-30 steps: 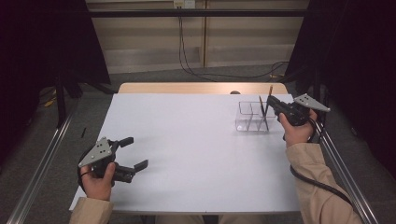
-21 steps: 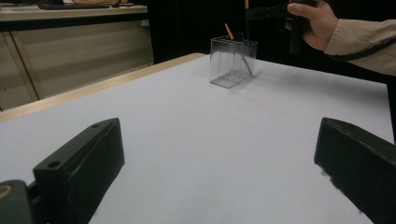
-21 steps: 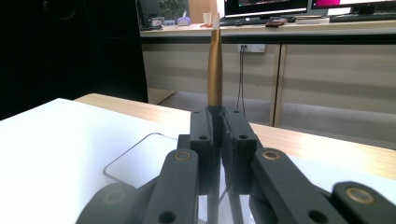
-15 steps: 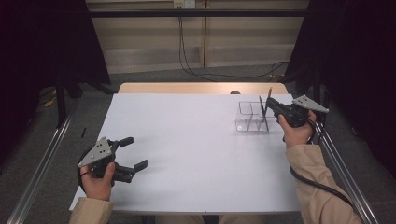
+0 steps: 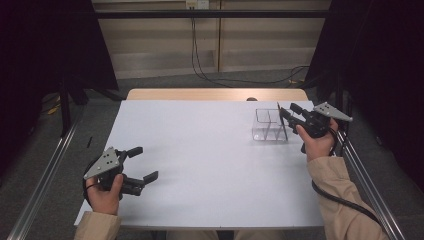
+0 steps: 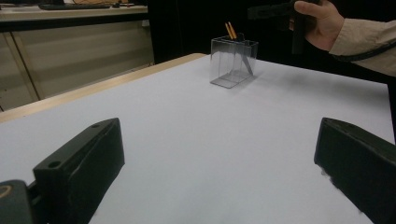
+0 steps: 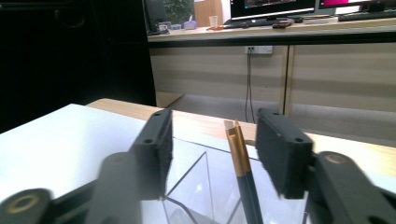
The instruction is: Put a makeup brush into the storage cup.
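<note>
**A:** Pale grey-white tabletop [image 5: 210, 165], wood strip along its far edge, dark curtains either side. Start at the left?

**B:** Left gripper [image 5: 140, 163], black two-jaw with a grey three-cornered plate, held in the left hand [image 5: 105, 192] over the surface near its near-left corner. Jaws stand wide apart, nothing between them; the left gripper view has bare table between the two black pads.

**A:** Middle of the surface?

**B:** Bare. Further right, near the far-right corner, a clear plastic box-shaped pen holder with inner dividers [image 5: 270, 126] stands upright on the surface.

**A:** Contents?

**B:** One dark-barrelled brush with a gold ferrule [image 7: 240, 158], leaning in the holder, tip above its rim.

**A:** Right side?

**B:** Right gripper [image 5: 289, 112], same build, in the right hand [image 5: 316, 142] at the right edge, jaws over the holder's right end. They have just been opening; now parted about halfway. The right gripper view shows the brush top between the pads, clear of both.
</note>
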Demonstrator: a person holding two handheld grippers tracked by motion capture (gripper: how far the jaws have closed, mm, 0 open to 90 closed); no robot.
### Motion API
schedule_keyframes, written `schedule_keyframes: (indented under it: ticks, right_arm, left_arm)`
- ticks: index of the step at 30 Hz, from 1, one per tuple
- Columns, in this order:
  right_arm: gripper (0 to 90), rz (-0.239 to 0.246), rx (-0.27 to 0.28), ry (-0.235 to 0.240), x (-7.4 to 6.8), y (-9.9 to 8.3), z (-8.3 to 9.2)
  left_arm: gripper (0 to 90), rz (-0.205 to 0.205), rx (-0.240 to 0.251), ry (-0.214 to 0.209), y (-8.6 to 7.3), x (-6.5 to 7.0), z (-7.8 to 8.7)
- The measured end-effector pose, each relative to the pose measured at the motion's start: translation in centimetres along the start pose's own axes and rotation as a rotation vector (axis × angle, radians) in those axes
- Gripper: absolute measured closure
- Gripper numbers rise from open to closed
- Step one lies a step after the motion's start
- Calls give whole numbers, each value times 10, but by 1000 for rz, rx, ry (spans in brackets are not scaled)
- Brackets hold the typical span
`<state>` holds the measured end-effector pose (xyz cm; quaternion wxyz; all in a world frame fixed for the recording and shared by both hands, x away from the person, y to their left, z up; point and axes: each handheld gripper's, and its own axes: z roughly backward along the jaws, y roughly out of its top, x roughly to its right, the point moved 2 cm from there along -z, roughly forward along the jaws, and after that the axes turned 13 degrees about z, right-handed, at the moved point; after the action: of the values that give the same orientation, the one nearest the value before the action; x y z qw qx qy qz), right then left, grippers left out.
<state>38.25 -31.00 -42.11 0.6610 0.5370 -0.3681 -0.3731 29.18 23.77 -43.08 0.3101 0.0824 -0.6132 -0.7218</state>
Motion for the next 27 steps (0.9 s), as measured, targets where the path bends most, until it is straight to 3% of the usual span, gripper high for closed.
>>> schedule_keyframes:
  ticks: [8, 27]
  right_arm:
    - [283, 2, -2, 31, -4, 3, 3]
    - [155, 48, -16, 49, -9, 5, 9]
  left_arm:
    - [14, -4, -3, 0, 0, 0, 0]
    - [14, -5, -3, -3, 1, 1, -2]
